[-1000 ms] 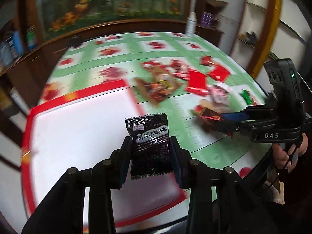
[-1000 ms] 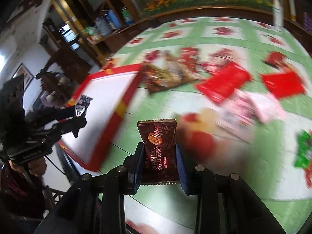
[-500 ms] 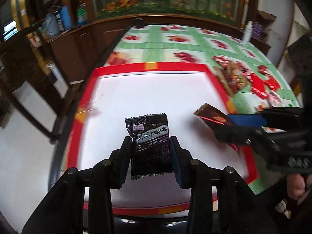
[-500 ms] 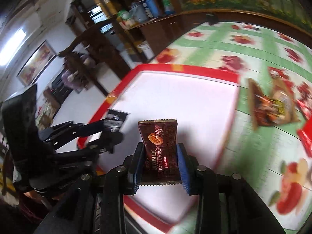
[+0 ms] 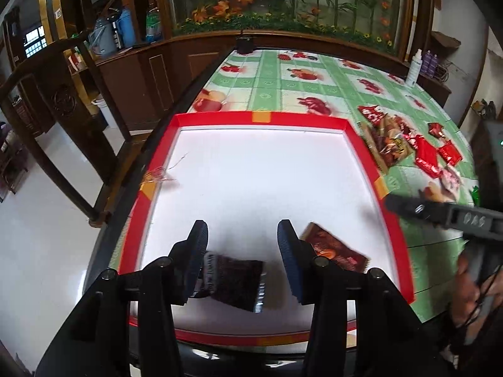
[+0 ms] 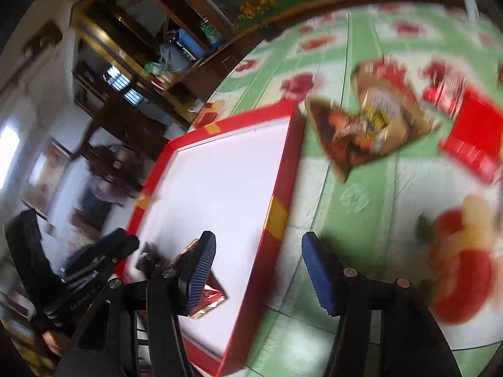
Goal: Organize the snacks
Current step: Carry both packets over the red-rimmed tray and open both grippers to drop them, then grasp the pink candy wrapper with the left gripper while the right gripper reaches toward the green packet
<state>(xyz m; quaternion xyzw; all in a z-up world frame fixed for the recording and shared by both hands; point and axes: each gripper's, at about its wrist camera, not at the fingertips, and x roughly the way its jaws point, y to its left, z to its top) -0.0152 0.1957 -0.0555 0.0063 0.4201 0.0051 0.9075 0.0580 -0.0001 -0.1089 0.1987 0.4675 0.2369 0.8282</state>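
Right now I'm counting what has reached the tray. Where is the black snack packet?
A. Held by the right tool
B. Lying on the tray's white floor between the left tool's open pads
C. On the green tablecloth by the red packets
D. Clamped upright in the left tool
B: the black packet lies flat on the tray, below the left tool, whose jaws are opening clear of it.

Bright, glaring daylight; right view motion-blurred (both fisheye-warped at edges)

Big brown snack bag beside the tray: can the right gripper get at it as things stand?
Probably yes. The right gripper has opening, empty fingers, and only bare tablecloth lies between it and the bag, which lies flat outside the tray.
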